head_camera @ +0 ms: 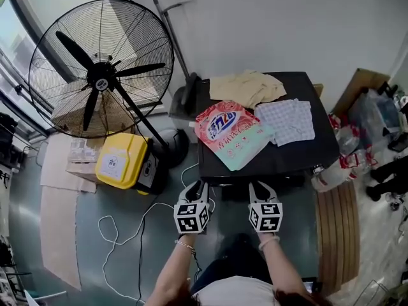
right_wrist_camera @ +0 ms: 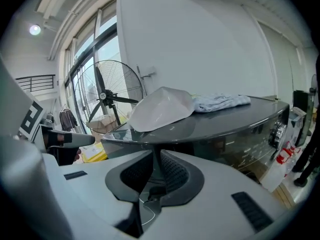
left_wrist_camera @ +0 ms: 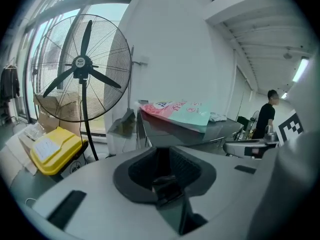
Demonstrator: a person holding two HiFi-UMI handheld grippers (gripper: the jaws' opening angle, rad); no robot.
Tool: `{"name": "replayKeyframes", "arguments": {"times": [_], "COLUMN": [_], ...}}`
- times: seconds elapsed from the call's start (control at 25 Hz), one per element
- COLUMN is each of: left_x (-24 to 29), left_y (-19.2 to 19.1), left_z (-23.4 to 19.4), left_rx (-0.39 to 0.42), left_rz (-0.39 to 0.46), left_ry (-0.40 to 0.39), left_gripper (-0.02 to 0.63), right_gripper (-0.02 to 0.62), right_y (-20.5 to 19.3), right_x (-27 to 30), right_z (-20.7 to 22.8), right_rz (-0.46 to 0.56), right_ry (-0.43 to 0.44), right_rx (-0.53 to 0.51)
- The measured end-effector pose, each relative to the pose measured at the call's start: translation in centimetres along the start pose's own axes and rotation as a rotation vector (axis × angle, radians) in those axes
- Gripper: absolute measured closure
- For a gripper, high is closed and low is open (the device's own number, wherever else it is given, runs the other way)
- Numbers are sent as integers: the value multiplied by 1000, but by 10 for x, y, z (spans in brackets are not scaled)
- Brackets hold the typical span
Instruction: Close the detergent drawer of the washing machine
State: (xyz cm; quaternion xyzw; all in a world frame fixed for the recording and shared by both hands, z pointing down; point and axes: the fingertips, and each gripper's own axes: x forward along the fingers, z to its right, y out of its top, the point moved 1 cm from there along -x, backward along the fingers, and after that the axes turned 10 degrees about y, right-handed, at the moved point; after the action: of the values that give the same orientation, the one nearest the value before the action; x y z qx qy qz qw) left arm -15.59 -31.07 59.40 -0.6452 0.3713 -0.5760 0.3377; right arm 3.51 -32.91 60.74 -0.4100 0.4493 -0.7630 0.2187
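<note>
The dark washing machine (head_camera: 268,158) is seen from above; its front face and detergent drawer are hidden under the lid's edge. A pink and green detergent bag (head_camera: 231,132) lies on the lid. My left gripper (head_camera: 196,187) and right gripper (head_camera: 262,189) hover side by side just before the machine's front edge. In the left gripper view the left gripper (left_wrist_camera: 161,156) has a narrow gap between its pads and nothing in it. The right gripper (right_wrist_camera: 154,166) looks the same, facing the lid's edge and the control panel with a dial (right_wrist_camera: 274,131). I cannot make out the drawer in any view.
A beige cloth (head_camera: 245,87) and a checked cloth (head_camera: 290,120) lie on the lid. A large standing fan (head_camera: 102,69) and a yellow box (head_camera: 121,161) stand left of the machine, and a cable (head_camera: 121,234) loops on the floor. Bottles (head_camera: 335,171) sit at the right. A person (left_wrist_camera: 265,116) stands far off.
</note>
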Motion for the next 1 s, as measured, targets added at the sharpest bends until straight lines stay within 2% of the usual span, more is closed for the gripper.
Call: {"name": "replayKeyframes", "arguments": {"times": [0.44, 1.0], "left_x": [-43, -125], "left_y": [22, 50], "left_z": [12, 28], "left_rx": [53, 116], "left_rz": [92, 213], "left_ry": [-65, -174], "left_gripper": [565, 586], "right_gripper": [540, 566], "right_y": [27, 64], "right_x": [-30, -95], "right_z": [-33, -82], "right_rz": [87, 195], "right_ry": [32, -1], "right_rx": [-82, -190]}}
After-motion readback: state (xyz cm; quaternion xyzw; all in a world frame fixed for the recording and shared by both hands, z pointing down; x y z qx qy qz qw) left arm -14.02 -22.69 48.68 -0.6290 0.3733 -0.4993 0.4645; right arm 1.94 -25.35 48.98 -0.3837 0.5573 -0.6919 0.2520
